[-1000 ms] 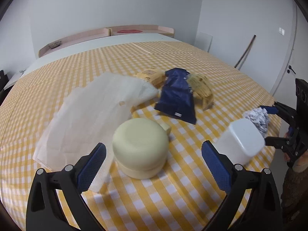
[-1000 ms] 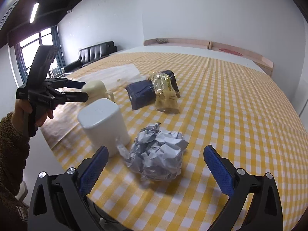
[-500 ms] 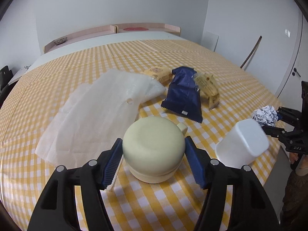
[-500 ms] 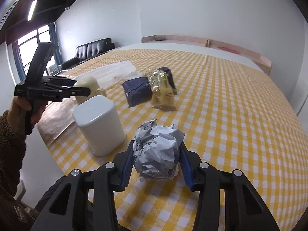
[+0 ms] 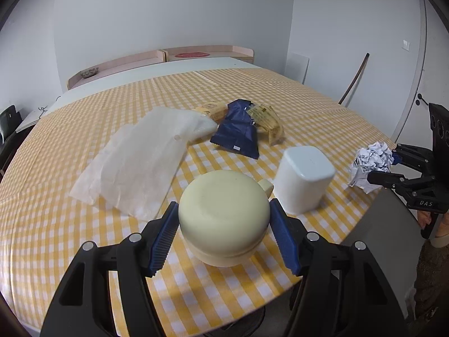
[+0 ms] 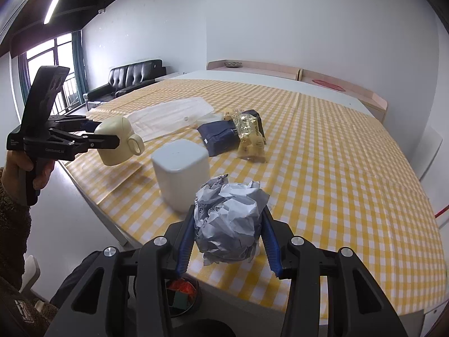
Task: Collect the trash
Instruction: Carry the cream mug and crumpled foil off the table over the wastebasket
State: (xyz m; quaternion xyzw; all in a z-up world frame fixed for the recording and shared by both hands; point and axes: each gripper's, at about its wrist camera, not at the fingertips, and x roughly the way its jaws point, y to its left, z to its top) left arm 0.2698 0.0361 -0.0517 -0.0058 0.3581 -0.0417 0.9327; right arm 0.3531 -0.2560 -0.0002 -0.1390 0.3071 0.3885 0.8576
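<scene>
Left gripper (image 5: 224, 221): one, its two blue-padded fingers clamped on either side of one cream mug (image 5: 224, 213), which is upside down; from the right wrist view the mug hangs clear of the table's near edge.
Right gripper (image 6: 228, 231): one, closed tight on one crumpled paper ball (image 6: 228, 221), white and grey with some print on it, held near the table's edge.
White container (image 5: 303, 178): one, rounded and upside down, standing on the cloth between the two grippers.
Wrappers: three, I think, though they overlap, so the count is not certain. One dark blue packet (image 5: 238, 133) lies in the middle, one clear yellow-tinted wrapper (image 5: 266, 120) rests just beside it, and one tan packet (image 5: 212, 111) pokes out behind.
White sheet (image 5: 140, 160): one thin plastic or paper sheet, spread flat to the left of the wrappers.
Table (image 5: 70, 241): one, covered in yellow-and-white check cloth.
Bin (image 6: 182, 297): one dark round container below the table's edge, with something red inside.
</scene>
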